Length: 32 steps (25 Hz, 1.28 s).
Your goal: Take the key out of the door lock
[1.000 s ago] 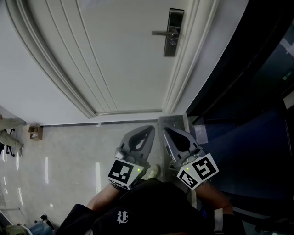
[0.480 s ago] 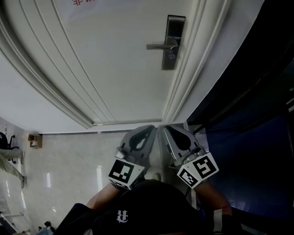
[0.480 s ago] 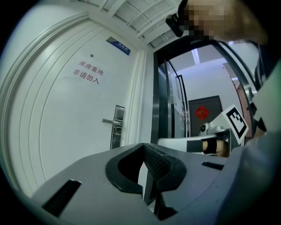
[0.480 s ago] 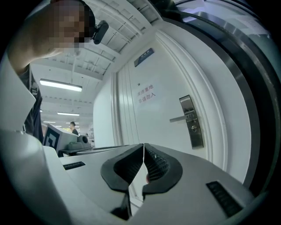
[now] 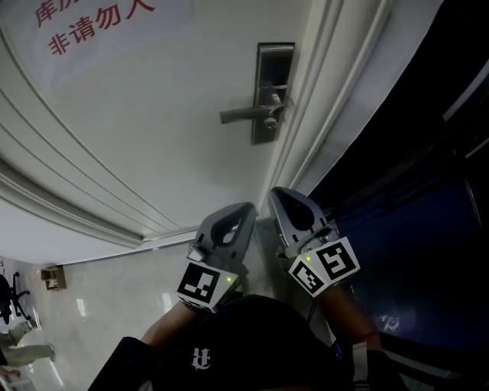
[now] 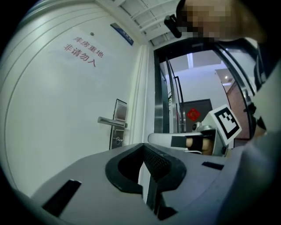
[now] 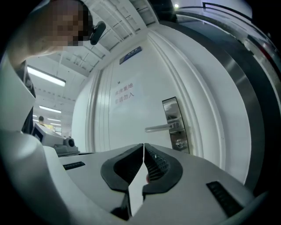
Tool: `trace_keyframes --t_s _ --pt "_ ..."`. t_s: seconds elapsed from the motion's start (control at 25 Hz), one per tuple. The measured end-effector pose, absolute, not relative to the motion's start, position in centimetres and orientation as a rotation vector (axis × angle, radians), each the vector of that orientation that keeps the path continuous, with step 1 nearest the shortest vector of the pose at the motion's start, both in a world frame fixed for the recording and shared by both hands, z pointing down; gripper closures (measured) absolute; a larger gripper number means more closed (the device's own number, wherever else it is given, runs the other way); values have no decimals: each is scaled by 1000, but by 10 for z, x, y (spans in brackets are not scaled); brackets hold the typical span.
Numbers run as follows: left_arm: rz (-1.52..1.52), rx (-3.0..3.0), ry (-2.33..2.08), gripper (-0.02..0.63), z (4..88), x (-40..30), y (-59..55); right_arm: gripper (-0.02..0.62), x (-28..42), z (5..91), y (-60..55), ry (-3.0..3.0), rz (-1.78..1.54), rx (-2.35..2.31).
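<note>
Between its two clenched jaws, the left gripper [image 6: 144, 148] is gripping nothing, the ribbed pads lying flat against each other. The right gripper [image 7: 143, 146] is likewise pressed shut and empty, with only a thin slit showing below its tips. Both are hanging low and side by side in front of the person, near each other but not touching.

The key [image 5: 270, 122] is sitting in the lock plate [image 5: 273, 72] just under the handle [image 5: 243, 114], showing only as a small stub. It is lying well apart from both pairs of jaws: up and to the left of the left tips in the left gripper view, up and to the right of the right tips in the right gripper view. The white door [image 5: 153, 122] is carrying red writing [image 5: 92, 23] near its top.
</note>
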State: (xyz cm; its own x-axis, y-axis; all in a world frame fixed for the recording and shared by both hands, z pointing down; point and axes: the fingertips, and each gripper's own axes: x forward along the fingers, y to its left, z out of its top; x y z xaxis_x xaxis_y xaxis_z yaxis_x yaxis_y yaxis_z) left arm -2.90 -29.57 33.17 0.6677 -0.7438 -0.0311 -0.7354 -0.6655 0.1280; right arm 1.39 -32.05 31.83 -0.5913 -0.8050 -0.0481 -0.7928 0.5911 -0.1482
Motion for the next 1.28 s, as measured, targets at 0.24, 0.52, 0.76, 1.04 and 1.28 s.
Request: trace_keyframes --t_s 0.24,0.52,0.76,1.04,1.28 --pt "-101 2782 -1177 600 342 -35 -332 578 22 330 -388 2770 377 -1709" --pt "-79 2777 -1166 600 350 -46 -353 577 25 351 -445 2653 1626 -1953" --pt "-31 2797 -1193 600 360 -48 -368 574 26 370 -476 2418 2203 -1916" --pt "-62 2818 -1179 600 351 -37 -386 532 19 366 -494 2298 2375 -1837" --pt "-51 2801 -1178 600 355 -35 -392 555 13 367 -501 2186 2488 -1798"
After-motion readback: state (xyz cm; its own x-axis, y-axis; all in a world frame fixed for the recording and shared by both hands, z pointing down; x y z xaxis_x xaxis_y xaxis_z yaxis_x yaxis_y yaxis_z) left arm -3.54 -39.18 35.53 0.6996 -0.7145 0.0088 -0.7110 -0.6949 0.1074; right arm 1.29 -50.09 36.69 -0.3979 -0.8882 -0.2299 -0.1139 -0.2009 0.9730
